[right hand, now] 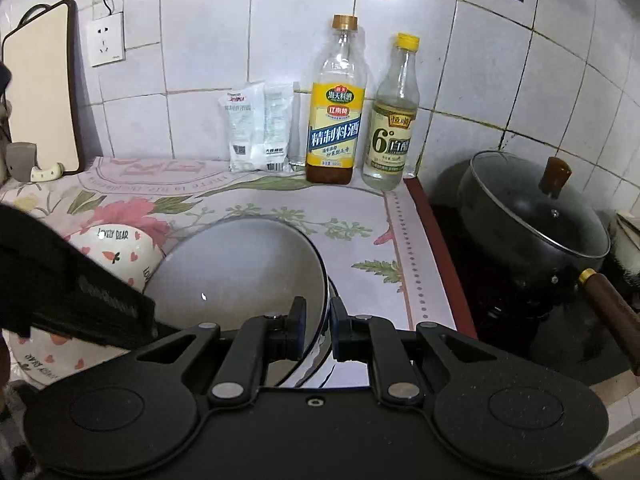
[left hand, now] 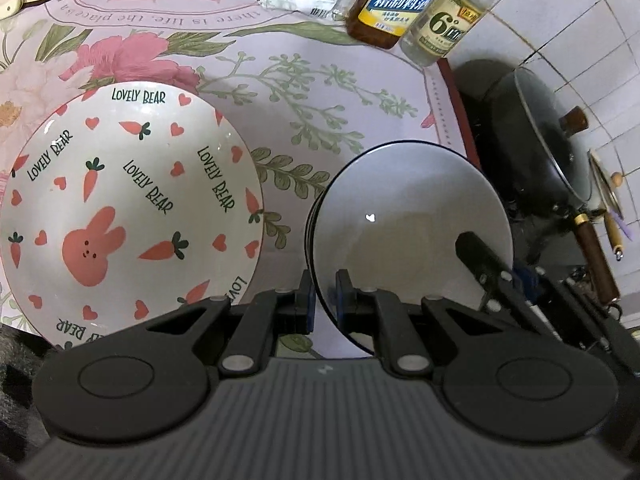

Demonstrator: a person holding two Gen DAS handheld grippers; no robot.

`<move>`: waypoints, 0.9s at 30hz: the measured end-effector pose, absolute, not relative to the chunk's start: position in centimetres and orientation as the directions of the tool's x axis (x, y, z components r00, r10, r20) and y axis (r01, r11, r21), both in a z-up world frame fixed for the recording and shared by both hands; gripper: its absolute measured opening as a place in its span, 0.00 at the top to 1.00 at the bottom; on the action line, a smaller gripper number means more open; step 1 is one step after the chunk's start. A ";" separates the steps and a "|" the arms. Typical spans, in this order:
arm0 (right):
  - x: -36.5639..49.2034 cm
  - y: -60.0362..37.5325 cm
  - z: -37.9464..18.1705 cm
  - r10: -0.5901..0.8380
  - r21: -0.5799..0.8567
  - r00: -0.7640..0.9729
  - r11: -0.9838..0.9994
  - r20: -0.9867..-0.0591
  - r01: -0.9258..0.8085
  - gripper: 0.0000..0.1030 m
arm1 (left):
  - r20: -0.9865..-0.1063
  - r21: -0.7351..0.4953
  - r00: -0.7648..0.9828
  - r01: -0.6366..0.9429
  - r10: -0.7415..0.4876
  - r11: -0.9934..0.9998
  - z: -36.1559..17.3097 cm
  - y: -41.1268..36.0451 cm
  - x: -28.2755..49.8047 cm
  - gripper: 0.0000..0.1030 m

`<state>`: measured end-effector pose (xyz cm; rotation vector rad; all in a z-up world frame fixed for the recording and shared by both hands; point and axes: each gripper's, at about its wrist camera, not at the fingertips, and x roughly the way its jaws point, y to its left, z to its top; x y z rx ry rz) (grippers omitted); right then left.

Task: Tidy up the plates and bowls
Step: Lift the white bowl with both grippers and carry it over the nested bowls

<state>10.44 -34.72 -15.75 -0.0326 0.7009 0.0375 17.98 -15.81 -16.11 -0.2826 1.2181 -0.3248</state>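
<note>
Glossy glazed ceramic bowl (left hand: 412, 240), wood-handled pot (right hand: 532, 224)

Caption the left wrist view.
Both claws pinch the grey bowl's rim beside the carrot bowl.

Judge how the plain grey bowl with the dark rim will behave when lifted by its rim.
The grey bowl looks like glazed ceramic: probably stiff, and fragile if knocked against the Lovely Bear bowl beside it. Its glossy highlight suggests a slippery surface. Both the left tool and the right tool pinch its thin rim, so it may pivot.
</note>
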 end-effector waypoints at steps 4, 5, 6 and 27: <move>10.6 -34.2 -16.0 0.000 -0.073 0.770 0.995 -0.638 -0.061 0.85 | -0.868 -0.392 0.301 0.075 -0.395 0.917 -16.6 -15.7 18.3 0.91; 10.5 -33.9 -16.1 -0.005 -0.092 0.773 0.993 -0.634 -0.069 0.85 | -0.869 -0.389 0.302 0.073 -0.392 0.918 -16.6 -15.8 18.3 0.91; 10.6 -33.7 -16.2 -0.010 -0.106 0.776 0.992 -0.631 -0.074 0.85 | -0.869 -0.389 0.303 0.071 -0.391 0.919 -16.7 -15.8 18.4 0.91; 9.2 -35.5 -16.4 0.047 -0.007 0.824 0.998 -0.565 -0.062 0.84 | -0.843 -0.393 0.365 0.081 -0.395 0.916 -15.9 -15.5 17.2 0.88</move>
